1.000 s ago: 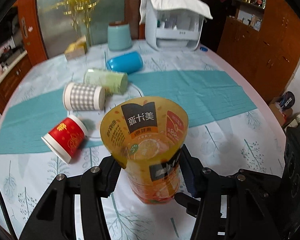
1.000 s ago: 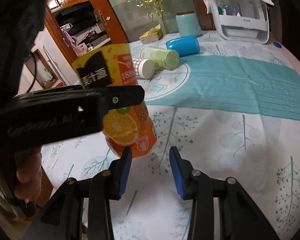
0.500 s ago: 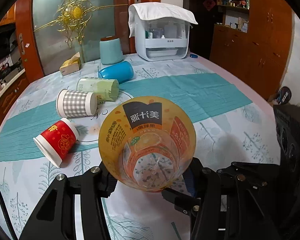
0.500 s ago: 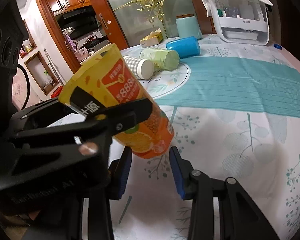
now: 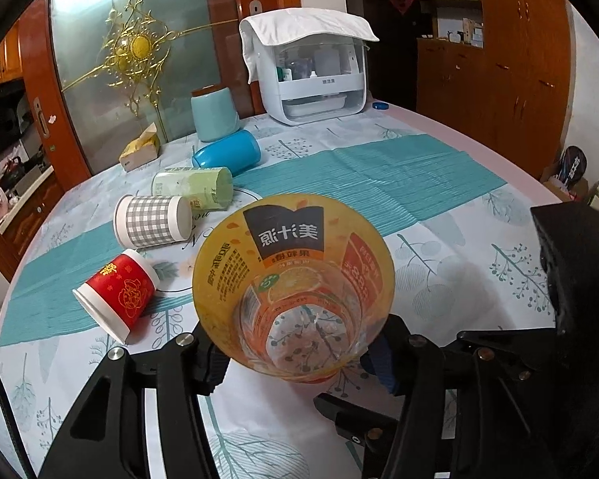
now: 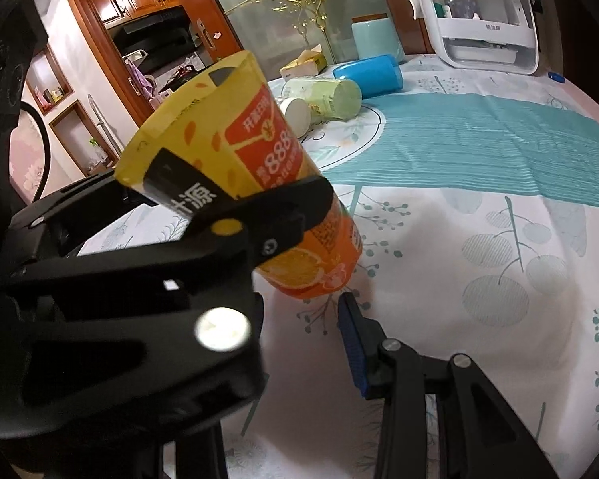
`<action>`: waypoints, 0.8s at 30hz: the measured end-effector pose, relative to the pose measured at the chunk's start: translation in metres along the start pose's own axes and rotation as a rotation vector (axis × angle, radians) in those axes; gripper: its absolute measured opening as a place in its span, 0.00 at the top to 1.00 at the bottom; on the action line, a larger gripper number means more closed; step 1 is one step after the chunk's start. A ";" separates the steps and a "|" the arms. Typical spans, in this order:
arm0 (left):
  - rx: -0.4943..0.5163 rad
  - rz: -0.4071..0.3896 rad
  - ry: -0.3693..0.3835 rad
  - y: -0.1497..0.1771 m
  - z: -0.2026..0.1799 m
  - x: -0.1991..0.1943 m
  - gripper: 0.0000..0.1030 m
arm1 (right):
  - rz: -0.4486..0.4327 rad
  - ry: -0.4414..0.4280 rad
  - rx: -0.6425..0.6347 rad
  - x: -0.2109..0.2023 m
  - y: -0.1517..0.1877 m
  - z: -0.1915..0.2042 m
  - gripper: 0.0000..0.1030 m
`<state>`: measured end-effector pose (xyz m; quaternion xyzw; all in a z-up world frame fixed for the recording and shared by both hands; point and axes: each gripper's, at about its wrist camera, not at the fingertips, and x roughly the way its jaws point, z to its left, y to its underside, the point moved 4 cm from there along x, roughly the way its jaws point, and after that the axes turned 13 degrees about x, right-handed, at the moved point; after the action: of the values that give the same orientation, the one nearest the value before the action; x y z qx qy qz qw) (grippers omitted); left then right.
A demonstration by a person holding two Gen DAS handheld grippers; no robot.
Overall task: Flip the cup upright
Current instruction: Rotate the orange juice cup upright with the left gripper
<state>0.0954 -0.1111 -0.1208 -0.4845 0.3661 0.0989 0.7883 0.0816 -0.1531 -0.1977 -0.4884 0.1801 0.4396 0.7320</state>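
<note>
Mid-flip: orange juice cup clamped by the left tongs around its lower body, mouth tipped up and back toward the left wrist camera, base lifted just clear of the counter. From the right wrist view, cup leaning at a steep slant, base down near the cloth, not yet level. Right tongs spread apart, gripping nothing, just beside the cup's base; only one blue pad clearly visible, the other hidden behind the left tool.

Next move, by judgement: more rotation until the rim sits level, then a gentle lowering of the base flat onto the counter before any release; a thin, light plastic wall, so likely to tip if let go while slanted.

Count: one orange cup in hand; four cups lying on their sides, namely red cup, checked cup, green cup, blue cup; one pale teal canister standing; one tissue box; one white appliance.
</note>
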 end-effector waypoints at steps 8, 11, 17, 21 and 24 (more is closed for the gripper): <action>0.029 0.014 -0.015 -0.001 -0.006 0.001 0.32 | -0.020 0.003 0.015 -0.006 0.000 -0.001 0.62; 0.032 0.014 -0.017 -0.002 -0.007 0.000 0.31 | -0.022 0.002 0.022 -0.007 0.000 -0.004 0.62; 0.027 0.010 -0.020 -0.004 -0.007 -0.001 0.25 | -0.027 0.000 0.021 -0.008 -0.001 -0.006 0.62; 0.022 0.012 -0.017 -0.004 -0.007 -0.002 0.25 | -0.023 0.000 0.025 -0.008 -0.002 -0.006 0.61; 0.016 0.017 -0.015 -0.003 -0.006 -0.003 0.25 | -0.020 0.002 0.032 -0.008 -0.002 -0.007 0.60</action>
<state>0.0921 -0.1176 -0.1182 -0.4742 0.3653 0.1063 0.7940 0.0802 -0.1632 -0.1940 -0.4786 0.1829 0.4291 0.7439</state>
